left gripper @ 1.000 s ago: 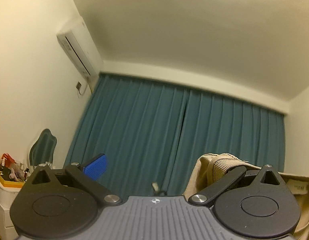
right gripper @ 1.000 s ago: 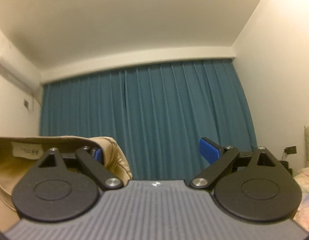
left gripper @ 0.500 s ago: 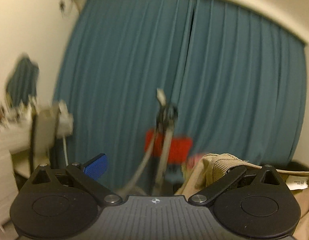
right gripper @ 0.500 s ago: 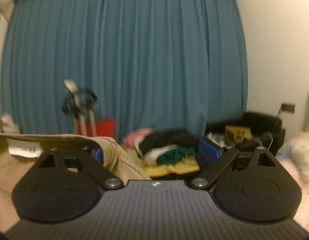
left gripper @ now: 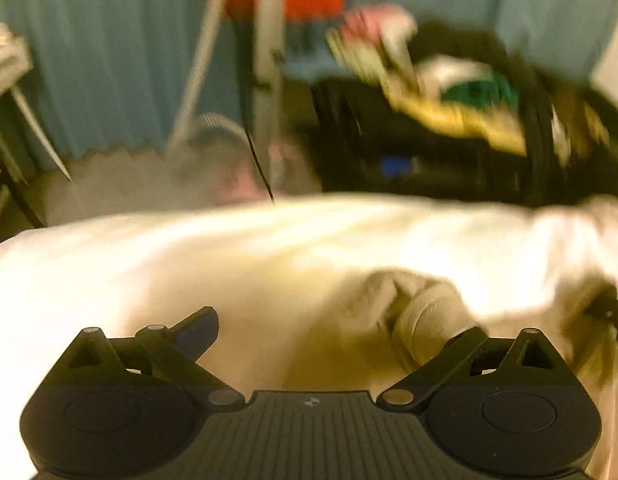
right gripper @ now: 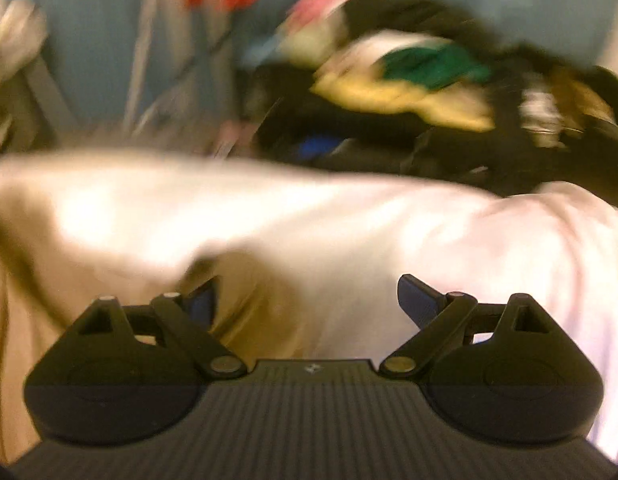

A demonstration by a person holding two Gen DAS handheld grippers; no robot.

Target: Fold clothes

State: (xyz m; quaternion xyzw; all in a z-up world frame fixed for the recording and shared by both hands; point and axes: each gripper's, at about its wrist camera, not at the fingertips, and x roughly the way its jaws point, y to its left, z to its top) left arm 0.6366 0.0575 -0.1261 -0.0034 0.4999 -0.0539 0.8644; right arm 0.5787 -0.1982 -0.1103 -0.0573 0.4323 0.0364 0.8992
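The beige garment [left gripper: 425,320] is bunched up right at the left gripper [left gripper: 309,328], against its right-hand finger, and it spreads over the pale sheet [left gripper: 189,252] below; in the right wrist view the same fabric [right gripper: 245,312] sits by that gripper's left finger. Both the left gripper and the right gripper [right gripper: 309,300] have their jaws wide apart, with the blue pads [right gripper: 415,300] showing. Further back, all pretty blurry, there's a heap of mixed clothes [right gripper: 409,76] in front of a teal curtain [left gripper: 109,60].

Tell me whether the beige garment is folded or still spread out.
Cannot tell. The beige garment is bunched beside the left gripper, lying on the white bedding, but motion blur hides its overall shape.
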